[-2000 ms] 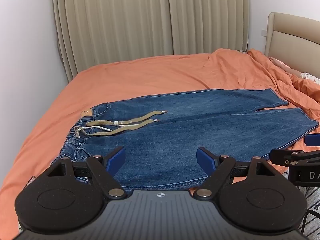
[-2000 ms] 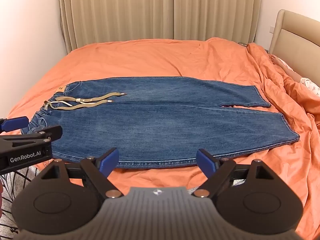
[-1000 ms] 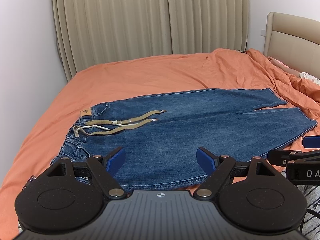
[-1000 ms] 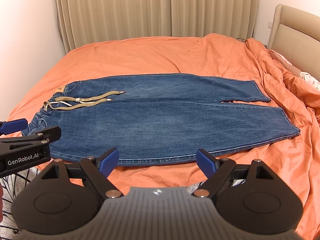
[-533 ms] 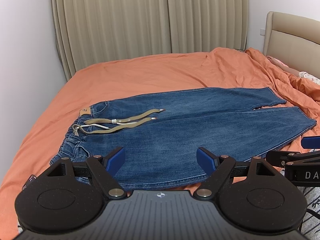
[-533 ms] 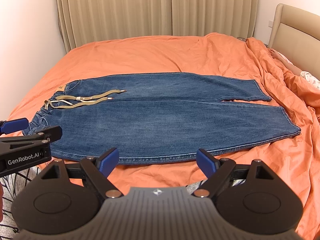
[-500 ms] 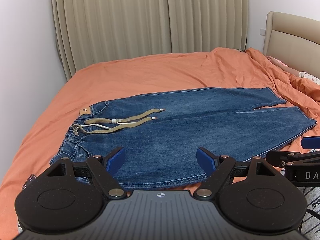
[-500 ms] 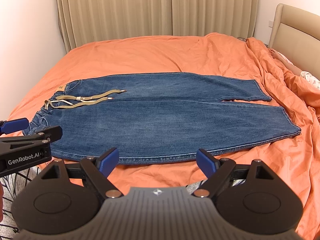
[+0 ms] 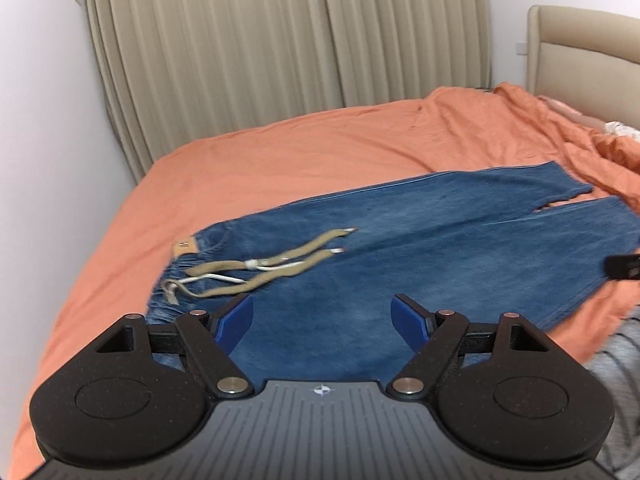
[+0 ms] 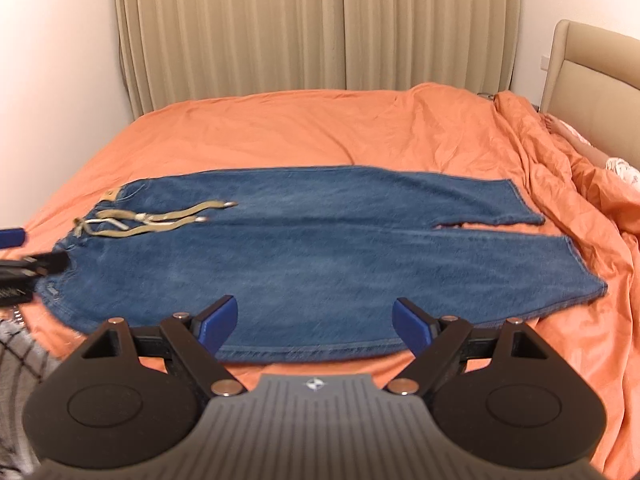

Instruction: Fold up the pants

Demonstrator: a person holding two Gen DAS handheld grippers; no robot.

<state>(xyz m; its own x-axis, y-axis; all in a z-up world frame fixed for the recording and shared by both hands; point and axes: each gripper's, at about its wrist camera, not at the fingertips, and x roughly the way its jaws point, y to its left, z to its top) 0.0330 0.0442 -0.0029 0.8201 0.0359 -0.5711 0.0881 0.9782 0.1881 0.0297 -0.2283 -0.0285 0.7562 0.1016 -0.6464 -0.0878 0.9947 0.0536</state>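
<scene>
Blue jeans point(image 9: 420, 248) lie flat across the orange bed, waistband at the left with tan drawstrings point(image 9: 272, 264), leg hems at the right. They also show in the right wrist view point(image 10: 320, 248), with the drawstrings point(image 10: 160, 220) at the left. My left gripper point(image 9: 322, 318) is open and empty, above the near edge of the jeans close to the waistband. My right gripper point(image 10: 316, 322) is open and empty, above the near edge around mid-leg. The left gripper also shows at the left edge of the right wrist view point(image 10: 24, 268).
The orange bedsheet point(image 10: 320, 132) covers the bed, bunched into folds at the right point(image 10: 580, 200). A beige headboard point(image 10: 592, 76) stands at the right, curtains point(image 10: 316, 28) behind the bed, a white wall point(image 9: 44, 160) at the left. Checked fabric point(image 10: 20, 360) is at the lower left.
Both grippers have moved forward toward the bed, so the jeans look larger and nearer. The left gripper has shifted toward the waistband. Both stay open.
</scene>
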